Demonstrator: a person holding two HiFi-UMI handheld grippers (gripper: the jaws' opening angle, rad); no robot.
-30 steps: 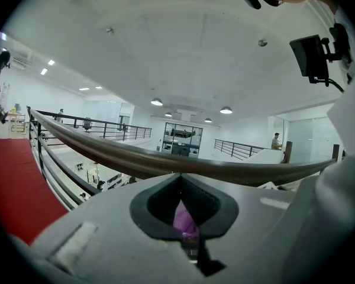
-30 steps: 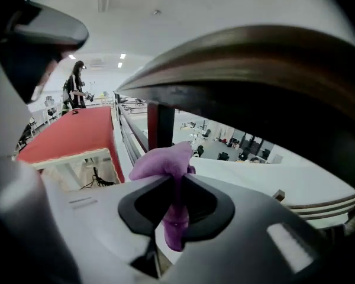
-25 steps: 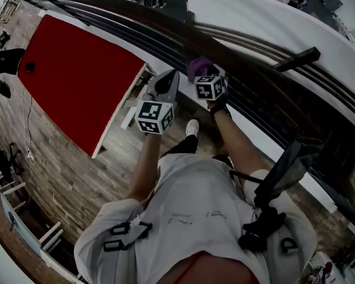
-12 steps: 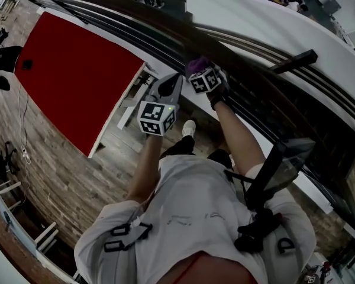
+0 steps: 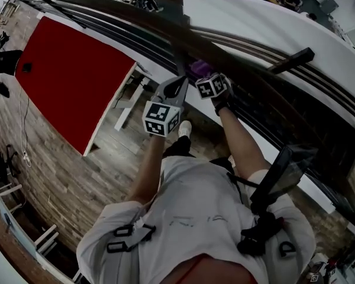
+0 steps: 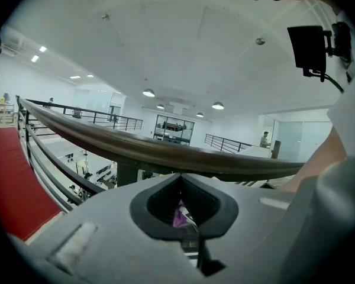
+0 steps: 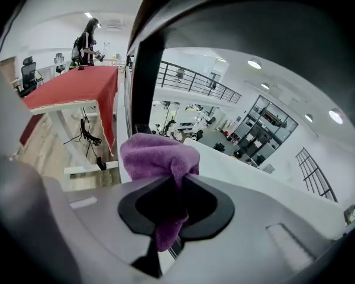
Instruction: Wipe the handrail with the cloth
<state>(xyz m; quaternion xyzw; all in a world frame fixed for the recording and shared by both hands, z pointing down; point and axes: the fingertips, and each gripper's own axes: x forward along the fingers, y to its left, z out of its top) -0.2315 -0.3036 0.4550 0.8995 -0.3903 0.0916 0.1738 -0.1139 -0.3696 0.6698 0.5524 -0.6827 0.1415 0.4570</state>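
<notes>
A dark rounded wooden handrail [image 5: 254, 58] crosses just ahead of the left gripper [image 5: 178, 83] and right gripper [image 5: 204, 74], its dark upright post [image 5: 180, 58] facing the left one, open air above.

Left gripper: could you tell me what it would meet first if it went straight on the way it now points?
Most likely the handrail, which crosses just above the shut left gripper; depth is unclear, so it might slip under the rail instead.

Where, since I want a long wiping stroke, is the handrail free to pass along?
The dark wooden handrail is bare leftward from the purple cloth, along the red table's side. Crowded: around the cloth, where the right gripper and left gripper sit close by the dark post.
</notes>
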